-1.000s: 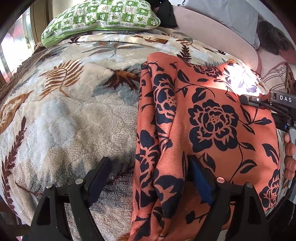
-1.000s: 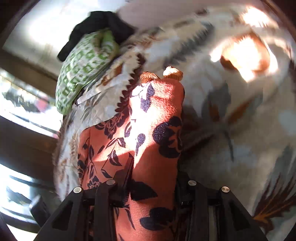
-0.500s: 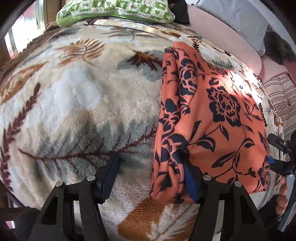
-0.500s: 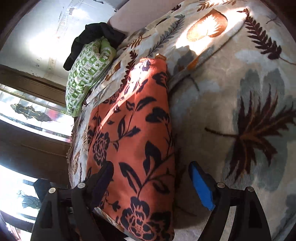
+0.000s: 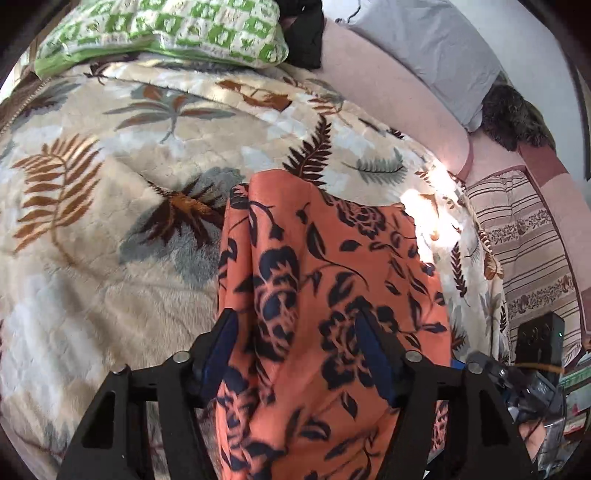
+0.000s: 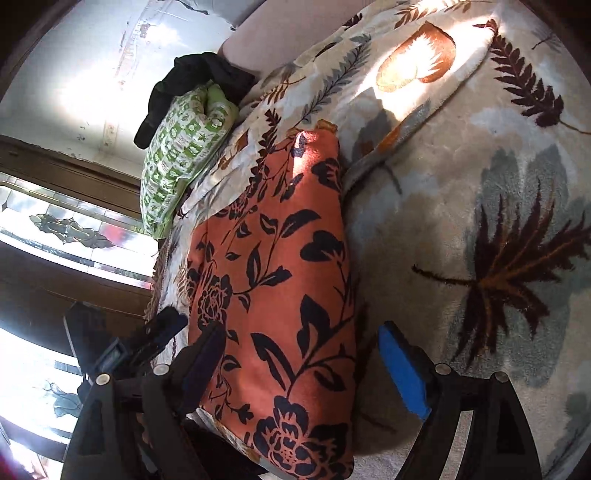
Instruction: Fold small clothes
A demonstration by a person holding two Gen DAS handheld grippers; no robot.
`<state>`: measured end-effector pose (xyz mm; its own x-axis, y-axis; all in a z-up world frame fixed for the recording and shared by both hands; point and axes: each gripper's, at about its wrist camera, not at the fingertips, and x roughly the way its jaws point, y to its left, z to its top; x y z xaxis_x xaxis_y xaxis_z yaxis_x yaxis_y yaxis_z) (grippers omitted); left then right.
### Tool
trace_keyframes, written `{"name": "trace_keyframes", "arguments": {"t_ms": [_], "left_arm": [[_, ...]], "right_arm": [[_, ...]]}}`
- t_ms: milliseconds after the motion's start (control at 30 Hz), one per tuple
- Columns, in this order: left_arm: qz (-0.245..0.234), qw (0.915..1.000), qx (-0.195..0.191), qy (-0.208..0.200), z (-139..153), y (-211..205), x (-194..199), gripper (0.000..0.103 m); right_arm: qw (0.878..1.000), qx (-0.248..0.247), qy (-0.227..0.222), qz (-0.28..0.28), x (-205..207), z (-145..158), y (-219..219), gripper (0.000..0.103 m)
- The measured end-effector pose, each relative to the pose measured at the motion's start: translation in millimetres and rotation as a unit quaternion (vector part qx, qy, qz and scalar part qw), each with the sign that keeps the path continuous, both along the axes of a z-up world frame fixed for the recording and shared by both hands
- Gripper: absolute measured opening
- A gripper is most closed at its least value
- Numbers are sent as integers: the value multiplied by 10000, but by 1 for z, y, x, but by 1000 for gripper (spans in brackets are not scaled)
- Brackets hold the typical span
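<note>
An orange garment with a dark blue flower print [image 5: 332, 295] lies folded lengthwise on a leaf-patterned fleece blanket [image 5: 92, 240]. My left gripper [image 5: 299, 350] is open, its blue-padded fingers straddling the near end of the garment, with cloth bunched between them. In the right wrist view the same garment [image 6: 280, 280] runs away from me on the blanket [image 6: 480, 184]. My right gripper [image 6: 303, 365] is open, its left finger over the cloth and its right finger over the blanket beside the garment's edge.
A green-and-white patterned pillow [image 5: 166, 33] and a black cloth [image 5: 306, 33] lie at the head of the bed. A grey pillow [image 5: 424, 48] and a striped sheet [image 5: 528, 236] are at the right. A window [image 6: 55, 229] is at the left.
My left gripper moved forward over the garment's near end, cloth now lying between its fingers. My right gripper, shut on the cloth a second ago, opened and stays open beside the garment.
</note>
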<state>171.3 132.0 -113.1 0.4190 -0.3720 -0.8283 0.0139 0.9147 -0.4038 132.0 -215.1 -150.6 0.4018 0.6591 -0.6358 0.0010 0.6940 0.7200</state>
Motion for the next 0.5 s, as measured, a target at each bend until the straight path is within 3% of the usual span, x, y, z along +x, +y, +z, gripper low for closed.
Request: {"name": "trace_keyframes", "arguments": {"t_ms": [33,133,233,333,400,467,500], "left_arm": [[-13,9994,274,202,-11,1,9,19],[278,9969,-601,422,-31,27,17,18],[221,9972,-686,216,-27,27,6,20],[167,9987,-471,43,-9,17,2,36],[181,9983,-490,-244,5,15,8,62],[345,9961,-502,-638,15,21,17,68],[457,9969,-368,-522,11,22,27,67]], "right_arm": [[10000,-1,-6,40,2,0,2,86],[9999,-25,53,112,7,-4,7,86],[9997,-48,169,197,8,-13,6,86],[9995,-60,241,203,11,-19,3,86],[9997,36,202,141,12,-19,0,86],[9998,99,178,86,14,-17,-3,86],[9998,75,171,73,15,-16,-3,86]]}}
